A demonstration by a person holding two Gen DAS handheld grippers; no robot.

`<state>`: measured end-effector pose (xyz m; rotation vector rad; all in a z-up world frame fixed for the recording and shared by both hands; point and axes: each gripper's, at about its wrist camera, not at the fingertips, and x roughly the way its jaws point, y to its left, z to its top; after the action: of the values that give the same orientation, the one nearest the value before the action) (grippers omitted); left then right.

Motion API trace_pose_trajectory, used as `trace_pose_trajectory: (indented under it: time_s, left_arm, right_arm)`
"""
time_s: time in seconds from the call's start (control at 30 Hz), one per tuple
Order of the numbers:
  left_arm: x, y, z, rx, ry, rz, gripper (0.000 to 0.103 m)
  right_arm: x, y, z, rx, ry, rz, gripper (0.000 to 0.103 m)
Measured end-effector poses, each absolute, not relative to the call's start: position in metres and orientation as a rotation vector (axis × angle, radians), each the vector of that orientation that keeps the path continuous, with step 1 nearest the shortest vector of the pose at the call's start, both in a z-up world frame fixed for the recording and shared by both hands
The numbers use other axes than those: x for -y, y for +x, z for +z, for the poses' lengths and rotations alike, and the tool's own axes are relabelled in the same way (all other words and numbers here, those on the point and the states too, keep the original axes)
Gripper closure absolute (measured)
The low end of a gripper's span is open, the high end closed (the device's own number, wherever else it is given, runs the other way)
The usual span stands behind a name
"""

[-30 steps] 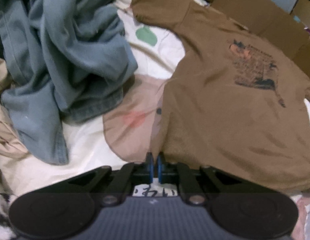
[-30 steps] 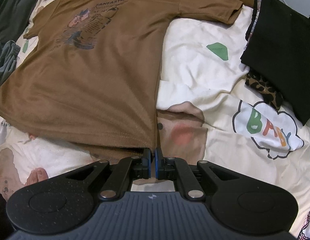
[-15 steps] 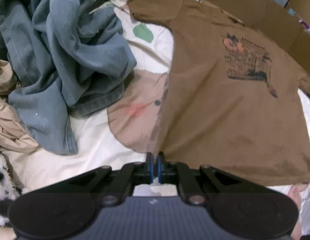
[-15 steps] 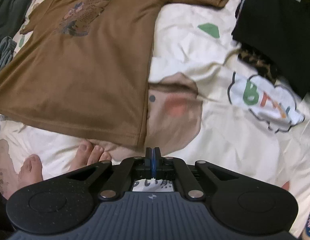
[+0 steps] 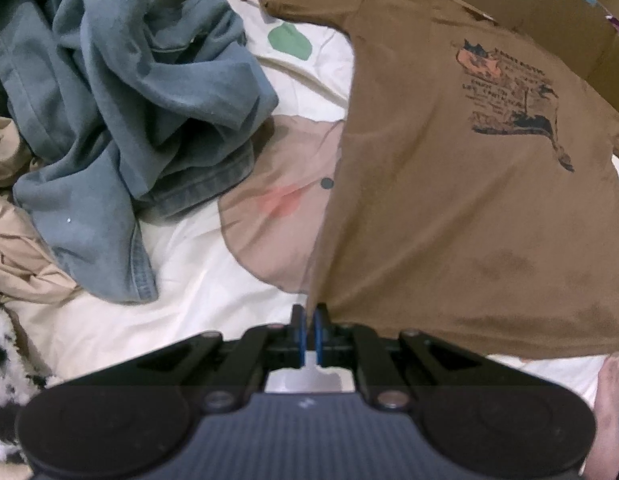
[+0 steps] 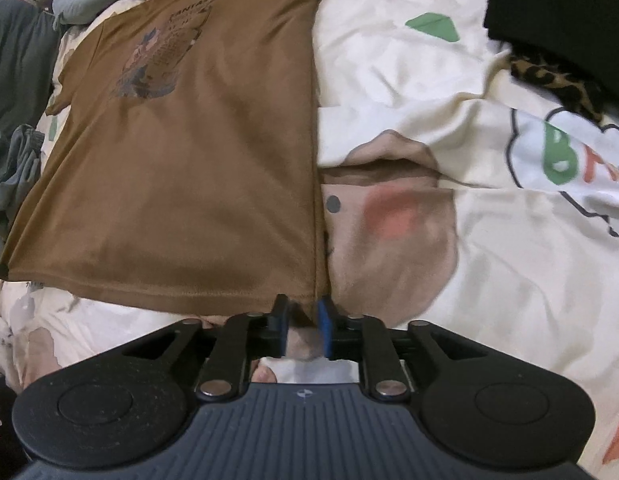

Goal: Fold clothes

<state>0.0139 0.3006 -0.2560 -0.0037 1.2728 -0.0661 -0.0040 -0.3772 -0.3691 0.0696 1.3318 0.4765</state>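
A cream cartoon-print bedsheet (image 6: 409, 92) covers the bed, with cardboard (image 5: 521, 4) along the far edge at about 1 o'clock in the left view. The brown T-shirt (image 5: 449, 184) lies spread flat, print side up, filling the 12-to-3 o'clock part of the left view and the 9-to-12 o'clock part of the right view. A heap of blue-grey clothes (image 5: 125, 92) sits at 10 o'clock in the left view, just beside the shirt's sleeve, over a tan garment (image 5: 17, 248); black fabric (image 6: 561, 12) over a leopard-print piece (image 6: 557, 80) lies at 2 o'clock in the right view, well apart from the shirt. The left gripper (image 5: 309, 330) has its blue pads pressed together on the shirt's near hem corner. The right gripper (image 6: 303, 326) sits at the opposite hem corner with its fingers visibly apart; the corner hangs between them but is not pinched, so that side looks released or not yet grasped. The step in hand seems to be laying out and squaring the shirt before the first fold. Next, the right fingers likely need to clamp that corner, then both corners can be lifted evenly and carried toward the collar at 12 o'clock, keeping the hem taut so the cloth does not bunch.
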Motion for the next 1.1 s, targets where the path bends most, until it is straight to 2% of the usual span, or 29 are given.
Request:
trace_pose_trajectory:
  time_s: [0.37, 0.43, 0.5, 0.87, 1.1]
  left_arm:
    - [-0.299, 0.014, -0.256, -1.275, 0.009, -0.079, 0.098]
    - [-0.299, 0.014, -0.255, -1.276, 0.011, -0.081, 0.098]
    - [-0.299, 0.014, -0.253, -1.277, 0.013, -0.083, 0.098]
    - [-0.300, 0.022, -0.225, -1.259, 0.023, -0.118, 0.098]
    - [-0.299, 0.021, -0.229, -1.290, 0.013, -0.134, 0.098]
  right_arm:
    - [0.375, 0.004, -0.387, -1.380, 0.087, 0.449, 0.081]
    - [0.373, 0.003, -0.389, -1.395, 0.096, 0.464, 0.096]
    - [0.372, 0.002, -0.388, -1.396, 0.090, 0.473, 0.097]
    - [0.390, 0.002, -0.343, -1.365, 0.106, 0.484, 0.098]
    - [0.394, 0.004, -0.349, -1.381, 0.088, 0.454, 0.098]
